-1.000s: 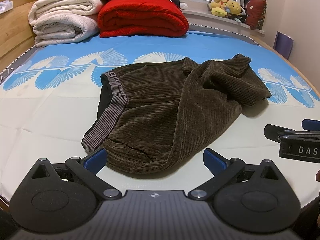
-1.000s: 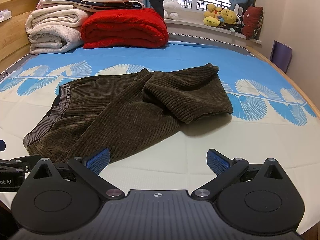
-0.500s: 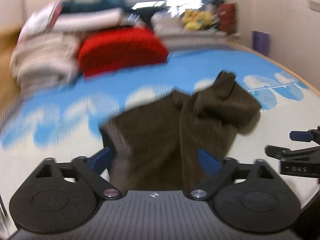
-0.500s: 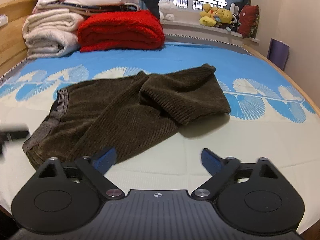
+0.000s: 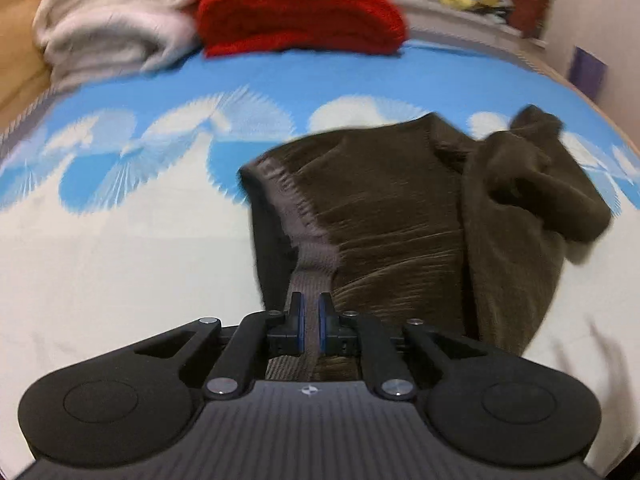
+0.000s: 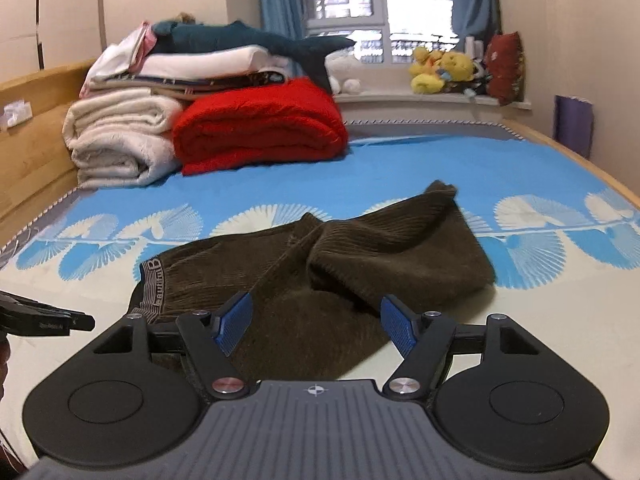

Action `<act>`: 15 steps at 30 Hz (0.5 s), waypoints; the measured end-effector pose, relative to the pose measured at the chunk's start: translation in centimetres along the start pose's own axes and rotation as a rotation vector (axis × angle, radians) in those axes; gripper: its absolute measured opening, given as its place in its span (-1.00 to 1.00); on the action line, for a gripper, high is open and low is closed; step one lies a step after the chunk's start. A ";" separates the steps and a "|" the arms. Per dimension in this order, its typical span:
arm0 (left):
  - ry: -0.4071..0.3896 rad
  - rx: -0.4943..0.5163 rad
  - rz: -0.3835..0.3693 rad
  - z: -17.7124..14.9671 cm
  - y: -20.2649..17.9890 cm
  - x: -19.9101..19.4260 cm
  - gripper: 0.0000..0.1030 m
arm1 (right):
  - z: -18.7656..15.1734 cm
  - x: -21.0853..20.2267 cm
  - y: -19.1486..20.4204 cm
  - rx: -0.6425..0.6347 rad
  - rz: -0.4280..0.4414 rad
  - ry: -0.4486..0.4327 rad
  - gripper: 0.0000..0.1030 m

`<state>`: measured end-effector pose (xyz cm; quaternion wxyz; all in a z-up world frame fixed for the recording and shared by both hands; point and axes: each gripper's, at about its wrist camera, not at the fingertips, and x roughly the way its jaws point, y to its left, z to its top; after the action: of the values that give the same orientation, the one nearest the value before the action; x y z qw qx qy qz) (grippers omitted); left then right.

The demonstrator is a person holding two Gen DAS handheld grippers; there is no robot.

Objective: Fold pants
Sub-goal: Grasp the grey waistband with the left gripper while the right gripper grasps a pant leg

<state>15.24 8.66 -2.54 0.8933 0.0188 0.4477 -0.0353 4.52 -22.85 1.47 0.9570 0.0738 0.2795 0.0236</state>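
Dark brown corduroy pants (image 5: 400,220) lie crumpled on the blue and white bedsheet (image 5: 120,248), legs bunched toward the right. My left gripper (image 5: 311,312) is shut on the grey waistband (image 5: 316,260) at its near end, and the band runs taut away from the pads. In the right wrist view the pants (image 6: 360,256) lie straight ahead. My right gripper (image 6: 316,320) hovers over their near edge, jaws closing, with fabric below the gap and the blue pads (image 6: 234,320) not pressing on it. The left gripper (image 6: 44,316) shows at the left edge.
A folded red blanket (image 6: 260,128) and rolled white blankets (image 6: 120,140) are stacked at the far left by the wooden headboard (image 6: 32,136). Plush toys (image 6: 440,68) sit on the window sill. The bed's wooden edge (image 6: 580,160) runs along the right.
My left gripper swung left onto the waistband and shut on it. The right gripper's jaws narrowed, and it moved in closer over the pants.
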 end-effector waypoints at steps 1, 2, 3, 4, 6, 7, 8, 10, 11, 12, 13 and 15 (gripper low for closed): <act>0.023 -0.032 0.003 0.3 0.6 0.6 -0.86 | 0.6 1.1 0.0 0.005 0.016 0.020 0.41; 0.043 -0.060 0.003 0.3 1.3 1.1 -0.86 | 1.2 2.2 0.0 0.016 0.034 0.038 0.40; 0.059 -0.073 0.007 0.7 1.6 1.5 -0.86 | 2.0 3.7 0.0 0.023 0.050 0.057 0.40; 0.078 -0.077 0.011 0.8 1.8 2.0 -0.85 | 2.7 5.0 0.1 0.021 0.055 0.065 0.40; 0.101 -0.063 0.022 0.4 1.7 2.3 -0.79 | 4.2 7.8 0.4 0.007 0.048 0.074 0.40; 0.111 -0.055 0.026 0.4 1.7 2.5 -0.77 | 4.7 9.0 0.5 0.002 0.047 0.079 0.40; 0.117 -0.052 0.026 0.0 1.8 2.6 -0.70 | 5.4 10.7 0.6 -0.006 0.045 0.089 0.40; 0.132 -0.052 0.035 0.2 2.0 3.1 -0.44 | 6.3 13.7 0.8 -0.008 0.035 0.117 0.40; 0.135 -0.056 0.046 0.1 2.2 3.2 -0.18 | 6.7 15.2 0.7 -0.002 0.026 0.130 0.39; 0.138 -0.064 0.053 0.2 2.4 3.3 0.00 | 7.2 16.8 0.5 0.001 0.012 0.143 0.37; 0.147 -0.076 0.055 0.4 2.6 3.6 0.07 | 7.5 18.0 0.5 -0.002 -0.011 0.150 0.37; 0.186 -0.100 0.043 0.5 2.8 4.4 0.32 | 7.9 20.8 -0.1 0.007 -0.070 0.177 0.37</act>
<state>18.48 11.23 -5.78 0.8482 -0.0130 0.5295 0.0083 26.28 -22.17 -2.97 0.9285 0.0650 0.3655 -0.0042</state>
